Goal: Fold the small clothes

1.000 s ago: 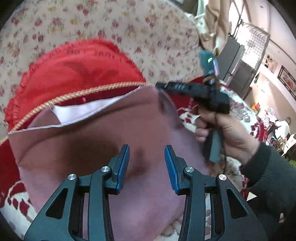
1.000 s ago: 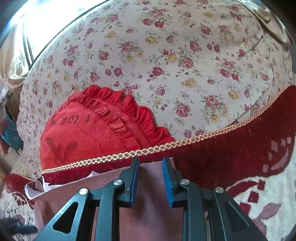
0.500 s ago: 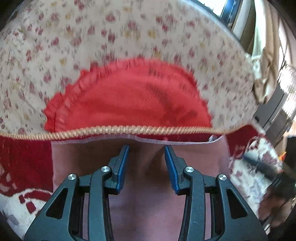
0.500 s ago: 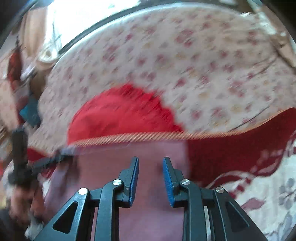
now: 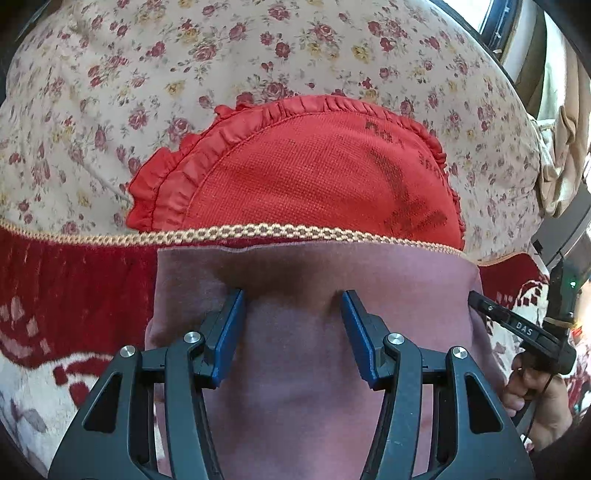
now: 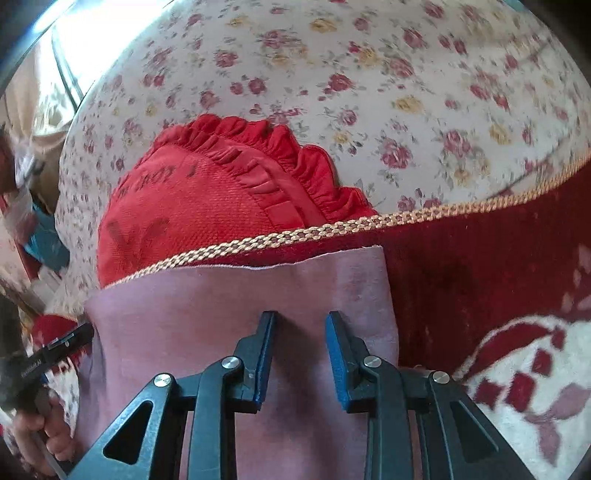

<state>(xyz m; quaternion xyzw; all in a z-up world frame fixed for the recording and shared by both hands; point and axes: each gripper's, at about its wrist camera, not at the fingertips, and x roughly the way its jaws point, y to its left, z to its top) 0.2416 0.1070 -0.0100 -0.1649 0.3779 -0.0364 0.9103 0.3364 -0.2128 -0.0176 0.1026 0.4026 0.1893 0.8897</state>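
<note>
A dusty-pink cloth (image 5: 303, 350) lies flat on a red and white patterned cover, its far edge along the gold braid trim. It also shows in the right wrist view (image 6: 207, 317). My left gripper (image 5: 291, 314) is open and empty, its blue-padded fingers spread over the middle of the cloth. My right gripper (image 6: 300, 334) is open and empty above the cloth's right part. The right gripper (image 5: 517, 325) also shows at the cloth's right edge in the left wrist view. The left gripper (image 6: 66, 343) shows at the cloth's left edge in the right wrist view.
A red frilled cushion (image 5: 306, 173) leans behind the braid trim (image 5: 258, 232) against a floral backrest (image 5: 184, 66). The red and white cover (image 6: 517, 350) spreads on both sides of the cloth. Curtains and a window (image 5: 524, 33) are at the far right.
Both grippers swung to face the cushion squarely and sit lower over the cloth. The cloth's raised white-lined corner is gone; the cloth now lies flat with a straight far edge.
</note>
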